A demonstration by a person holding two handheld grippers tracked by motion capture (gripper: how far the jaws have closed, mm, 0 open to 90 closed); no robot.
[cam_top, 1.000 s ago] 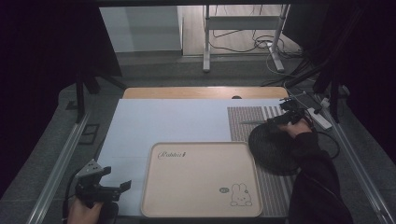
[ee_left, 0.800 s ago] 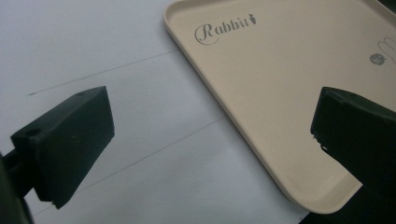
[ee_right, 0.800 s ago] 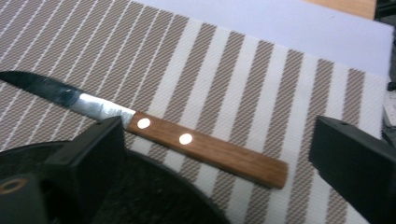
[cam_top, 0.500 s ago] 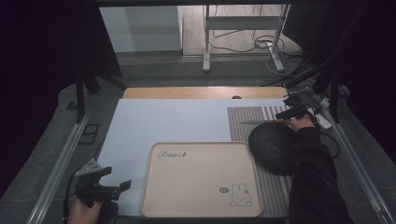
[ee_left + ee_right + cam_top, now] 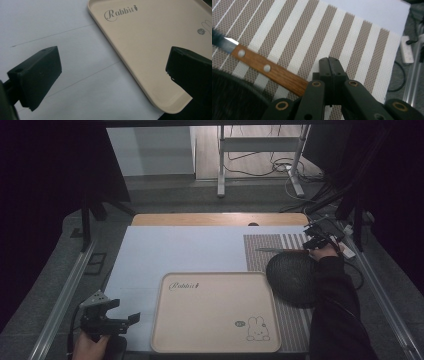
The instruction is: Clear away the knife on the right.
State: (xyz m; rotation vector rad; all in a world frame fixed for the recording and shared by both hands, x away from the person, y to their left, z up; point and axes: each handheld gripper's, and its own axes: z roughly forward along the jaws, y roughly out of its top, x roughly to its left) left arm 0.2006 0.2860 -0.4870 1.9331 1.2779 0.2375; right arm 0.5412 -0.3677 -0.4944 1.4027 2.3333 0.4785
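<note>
I see the tray [image 5: 215, 315] at the near middle of the tabletop [image 5: 190, 250]. The striped mat [image 5: 275, 245] lies right of it, with the bowl [image 5: 292, 277] on the mat and the knife [image 5: 280, 250] just behind the bowl. My left tongs [image 5: 120, 319] sit left of the tray, my right tongs [image 5: 312, 240] at the knife's handle end.

From above we look forward and down over the whole pale blue table [image 5: 190, 250]. Riding low on the left gripper [image 5: 112, 72], we look closely across the beige plastic tray printed "Rabbit" [image 5: 150, 45], shared with the high view [image 5: 210, 315]. The right gripper view looks steeply down, very near, on the brown-and-white striped woven mat [image 5: 312, 37], likewise shared [image 5: 275, 245]
</note>
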